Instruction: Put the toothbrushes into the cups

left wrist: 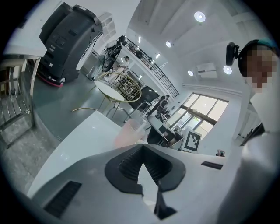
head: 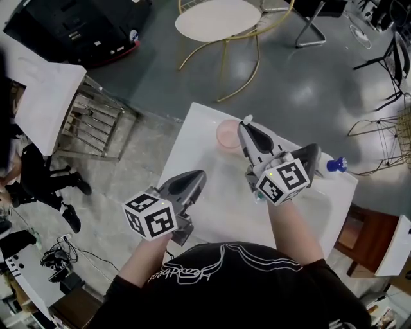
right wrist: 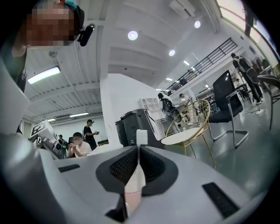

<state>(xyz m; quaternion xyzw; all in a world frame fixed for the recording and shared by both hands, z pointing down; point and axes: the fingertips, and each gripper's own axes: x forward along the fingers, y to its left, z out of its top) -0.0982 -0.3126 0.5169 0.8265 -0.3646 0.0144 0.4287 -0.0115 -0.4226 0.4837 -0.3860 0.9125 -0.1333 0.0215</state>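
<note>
A translucent pink cup stands at the far end of the white table; in the left gripper view the pink cup shows just beyond the jaws. My right gripper hovers right beside the cup's rim, shut on a toothbrush whose white bristle head sticks out past the tips. In the right gripper view that toothbrush head stands upright above my right gripper. My left gripper hangs over the table's near left part, its jaws meeting at the tips with nothing between them.
A blue-capped item sits at the table's right edge. Beyond the table stand a round white table with gold legs and a black machine. A metal rack is to the left, a brown stool to the right.
</note>
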